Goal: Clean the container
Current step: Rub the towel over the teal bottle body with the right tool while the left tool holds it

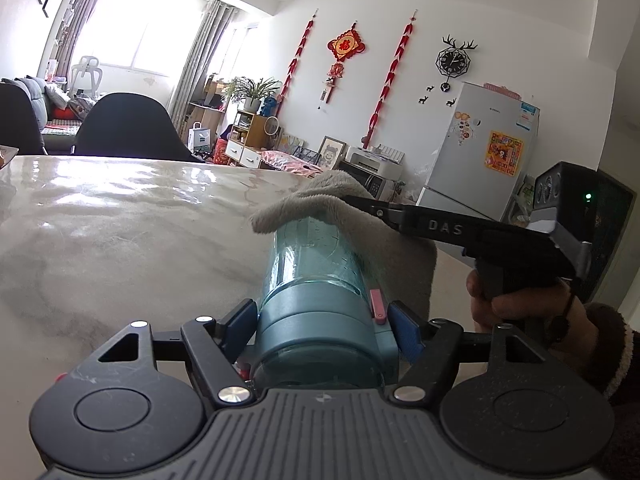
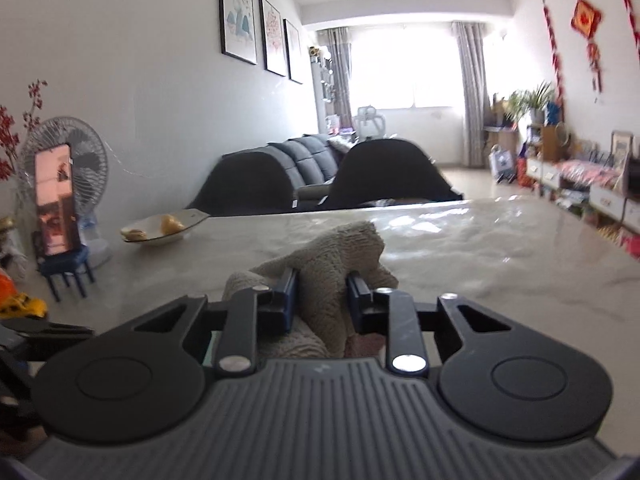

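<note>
A teal see-through container [image 1: 316,264], cap end toward the left wrist cam, lies roughly level above the marble table [image 1: 120,216], its lidded end clamped between the blue pads of the left tool [image 1: 322,326]; a pink tab on the cap sits just beside the right pad. A grey-beige fleece cloth [image 1: 320,196] is draped over the container's far end & hangs down its right side. The right tool [image 2: 322,296], seen from the left cam as a black arm marked "DAS" coming in from the right, is closed on that cloth: in the right wrist view a fold of cloth [image 2: 336,264] is pinched between both pads, w/ more bunched below. A hand [image 1: 516,304] in a dark fuzzy sleeve w/ pale cuff grips the right tool's handle. On the table's left side, per the right cam: a shallow plate [image 2: 160,230] w/ yellowish food bits, a phone [image 2: 54,200] propped on a small blue chair-shaped stand, a desk fan [image 2: 64,168] behind it. Beyond the table: two dark chairs [image 1: 132,128], a grey sofa [image 2: 296,164], a bright curtained window [image 1: 132,32]. On the far wall: red hanging decorations [image 1: 346,46], an antlered clock [image 1: 452,62]; a white fridge [image 1: 476,148] w/ stickers stands at right.
</note>
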Demonstrator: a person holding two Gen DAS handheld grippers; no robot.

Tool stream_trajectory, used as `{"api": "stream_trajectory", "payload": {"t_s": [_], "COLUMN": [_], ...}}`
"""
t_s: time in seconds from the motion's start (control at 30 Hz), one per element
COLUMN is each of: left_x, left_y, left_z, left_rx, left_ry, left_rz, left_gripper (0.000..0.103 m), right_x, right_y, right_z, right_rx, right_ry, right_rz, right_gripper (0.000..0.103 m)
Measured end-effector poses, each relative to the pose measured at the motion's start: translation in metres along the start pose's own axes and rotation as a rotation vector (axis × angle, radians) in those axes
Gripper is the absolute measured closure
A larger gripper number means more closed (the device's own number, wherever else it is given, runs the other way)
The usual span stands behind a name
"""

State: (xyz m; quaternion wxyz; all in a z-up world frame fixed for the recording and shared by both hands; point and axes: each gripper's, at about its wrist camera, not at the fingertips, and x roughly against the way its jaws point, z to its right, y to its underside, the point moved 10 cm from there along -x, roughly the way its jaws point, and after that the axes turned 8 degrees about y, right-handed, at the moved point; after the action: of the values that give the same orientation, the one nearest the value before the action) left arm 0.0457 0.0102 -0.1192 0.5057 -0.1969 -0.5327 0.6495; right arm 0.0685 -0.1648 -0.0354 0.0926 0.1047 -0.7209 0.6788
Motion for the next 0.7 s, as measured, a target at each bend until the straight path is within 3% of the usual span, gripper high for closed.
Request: {"api": "stream_trajectory", "payload": {"t_s": [0.23,0.47,0.57,0.7], "left_x": [0.000,0.000,0.000,0.000], "left_y": [0.000,0.000,0.000,-0.001], "left_z": [0.001,0.001,0.002,0.001], "left_rx": [-0.011,-0.012,-0.017,-0.014], "left_ry": [-0.004,-0.006,-0.007,0.005], "left_rz": [-0.003,-0.004,-0.011,-0.016], "left_gripper": [0.029,0.029,0.029,0.030], "right_x": [-0.004,0.017,0.021,0.009], "right_y": [-0.008,-0.019,-0.013,0.000], "right_z": [0.008,-0.010,-0.030,-0.040], "right_rx": [-0.010,-0.027,0.055,0.137], "right_ry": [0.016,-0.154,-0.227,-0.200], "right_rz": [0.019,0.027,0.018,-0.015], "right_gripper": [0.083,0.083,0.083,0.083]}}
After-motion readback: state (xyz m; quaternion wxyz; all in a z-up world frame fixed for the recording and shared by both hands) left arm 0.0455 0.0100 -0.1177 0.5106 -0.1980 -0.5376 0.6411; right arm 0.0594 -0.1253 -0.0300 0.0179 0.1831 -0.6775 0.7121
